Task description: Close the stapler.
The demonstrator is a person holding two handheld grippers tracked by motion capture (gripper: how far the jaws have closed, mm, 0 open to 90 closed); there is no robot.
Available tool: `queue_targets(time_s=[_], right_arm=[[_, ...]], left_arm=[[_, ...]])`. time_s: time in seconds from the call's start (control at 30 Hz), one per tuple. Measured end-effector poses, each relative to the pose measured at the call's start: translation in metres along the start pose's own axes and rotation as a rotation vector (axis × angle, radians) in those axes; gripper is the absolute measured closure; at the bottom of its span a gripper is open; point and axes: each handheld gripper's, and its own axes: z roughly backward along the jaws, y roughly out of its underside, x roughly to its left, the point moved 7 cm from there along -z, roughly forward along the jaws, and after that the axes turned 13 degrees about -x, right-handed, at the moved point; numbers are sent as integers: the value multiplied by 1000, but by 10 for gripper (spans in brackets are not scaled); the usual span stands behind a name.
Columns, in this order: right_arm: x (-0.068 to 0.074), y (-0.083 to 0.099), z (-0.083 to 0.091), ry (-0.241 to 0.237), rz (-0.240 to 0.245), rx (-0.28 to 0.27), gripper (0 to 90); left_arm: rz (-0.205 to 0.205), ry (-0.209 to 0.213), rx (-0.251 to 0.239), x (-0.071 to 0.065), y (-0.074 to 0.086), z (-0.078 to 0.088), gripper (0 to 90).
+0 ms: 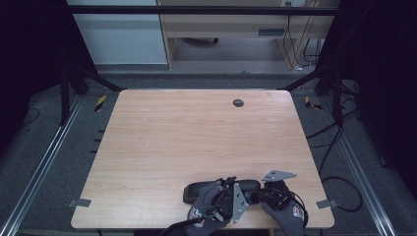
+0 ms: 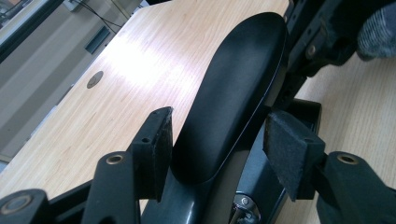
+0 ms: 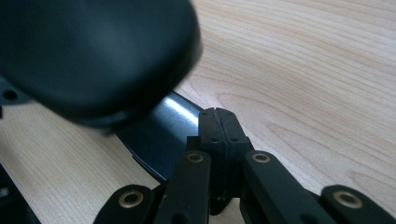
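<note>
Black plastic, long and rounded like an armrest pad [image 2: 233, 93], is seen lying near the front edge of the wooden counter [image 1: 196, 132], slightly right of its middle, with a darker flat base beneath it. In the high view the same armrest pad [image 1: 216, 189] is stretched crosswise between the two gloved hands.

The left tongs [image 2: 217, 149] are placed around the near end of the pad. Their two padded faces are spread apart on either side of it; the left face stands just beside or against the smooth black shell, while a gap is seen between the shell and the right face, so no pinch is made. In the high view the left tongs [image 1: 223, 196] are held in a gloved hand at the counter's front edge.

The right tongs [image 3: 217, 123] are pressed together, face against face, with nothing between them. Their tips are set just beside a glossy dark plate [image 3: 159, 140] that lies under the blurred black shell. In the high view the right tongs [image 1: 265, 194] are found at the pad's right end, beneath a grey three-cornered plate.

Farther back on the counter a small round grommet [image 1: 238, 103] is set in the wood, well apart from the pad.
</note>
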Motion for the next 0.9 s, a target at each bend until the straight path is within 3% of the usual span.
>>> queue_targets(time_s=[0.43, 0.47, 0.53, 0.67, 0.9], right_arm=[[-3, -1, 2, 11, -5, -11, 900], [-3, -1, 3, 11, -8, -12, 900], [-3, -1, 4, 29, -31, -11, 900], [-10, -4, 6, 47, -34, -37, 857], [-23, -8, 12, 102, -39, -87, 796]], left_arm=[[0, 5, 0, -1, 0, 0, 428], [5, 16, -3, -1, 0, 1, 427], [55, 46, -28, -2, -2, 2, 362], [56, 48, -37, 2, -6, 8, 343], [126, 70, -53, 14, -10, 19, 335]])
